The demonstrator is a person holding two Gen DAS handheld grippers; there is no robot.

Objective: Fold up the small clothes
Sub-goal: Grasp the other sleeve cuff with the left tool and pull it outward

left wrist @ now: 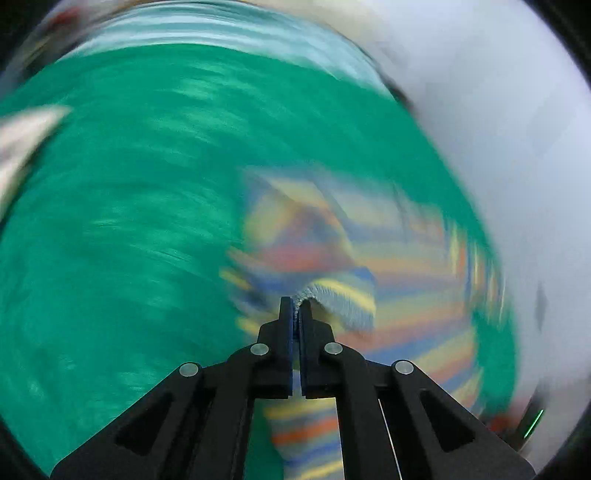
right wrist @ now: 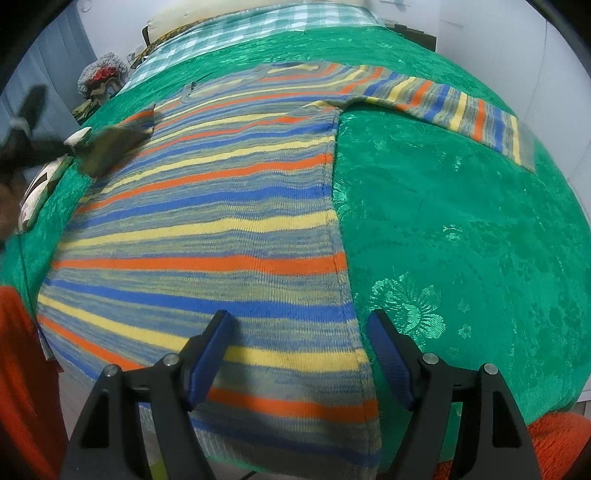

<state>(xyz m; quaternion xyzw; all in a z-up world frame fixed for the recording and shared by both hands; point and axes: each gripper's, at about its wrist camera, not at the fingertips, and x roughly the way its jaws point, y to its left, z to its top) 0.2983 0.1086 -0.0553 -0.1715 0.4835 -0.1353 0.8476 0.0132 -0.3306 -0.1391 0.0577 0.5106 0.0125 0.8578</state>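
A small striped sweater [right wrist: 229, 206] in blue, yellow, orange and grey lies flat on a green cloth [right wrist: 461, 221]. Its right sleeve [right wrist: 461, 107] stretches out to the far right. My right gripper [right wrist: 299, 325] is open and empty, its fingers straddling the sweater's near right edge just above the hem. My left gripper [left wrist: 296, 306] is shut on the ribbed cuff [left wrist: 340, 299] of the sweater's other sleeve and holds it above the body; that view is badly motion blurred. In the right wrist view the left gripper [right wrist: 110, 142] shows as a dark blur over the sweater's left side.
The green cloth covers a bed-like surface with a teal checked cover [right wrist: 258, 26] at the far end. A patterned cushion [right wrist: 44, 184] lies at the left edge. Orange fabric [right wrist: 18, 369] sits at the near left and near right. White walls surround the bed.
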